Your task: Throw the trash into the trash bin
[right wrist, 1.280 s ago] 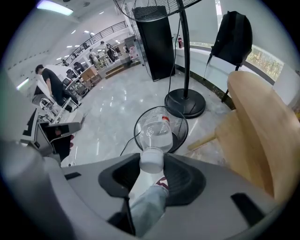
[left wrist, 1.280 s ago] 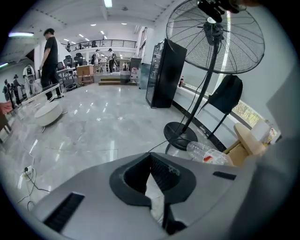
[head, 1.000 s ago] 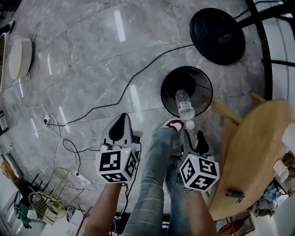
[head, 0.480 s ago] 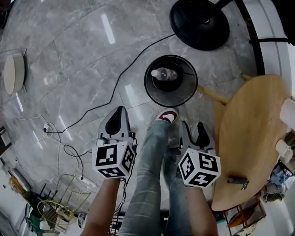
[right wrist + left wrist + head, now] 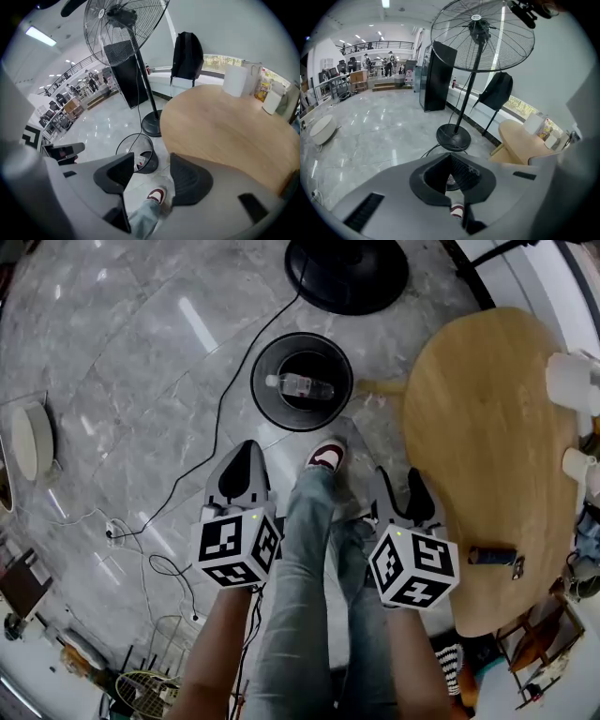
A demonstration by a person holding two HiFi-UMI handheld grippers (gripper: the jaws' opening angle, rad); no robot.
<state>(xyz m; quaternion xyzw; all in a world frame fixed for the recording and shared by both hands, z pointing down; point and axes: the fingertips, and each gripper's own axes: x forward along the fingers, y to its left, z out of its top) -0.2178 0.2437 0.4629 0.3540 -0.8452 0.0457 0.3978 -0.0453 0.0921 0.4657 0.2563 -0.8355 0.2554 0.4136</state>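
Note:
The black round trash bin [image 5: 267,390] stands on the grey marble floor just ahead of the person's shoe [image 5: 323,457]. A clear plastic bottle [image 5: 300,385] lies on its side inside the bin. My left gripper [image 5: 247,460] hangs left of the jeans leg with its jaws together and nothing in them. My right gripper [image 5: 398,488] hangs right of the leg, open and empty. In the right gripper view the bin [image 5: 123,146] with the bottle [image 5: 139,161] shows beyond the spread jaws of the right gripper [image 5: 152,173]. The left gripper [image 5: 451,159] shows only a sliver of bin.
A fan's black round base [image 5: 347,273] stands beyond the bin, its cable [image 5: 220,427] trailing left across the floor. The wooden oval table [image 5: 487,446] is close on the right, with white containers [image 5: 572,381] and a dark small item [image 5: 494,556] on it. More cables lie lower left.
A second ago my right gripper held the bottle upright over the bin. It let go; the bottle now lies in the bin. Both grippers have drawn back towards the table.

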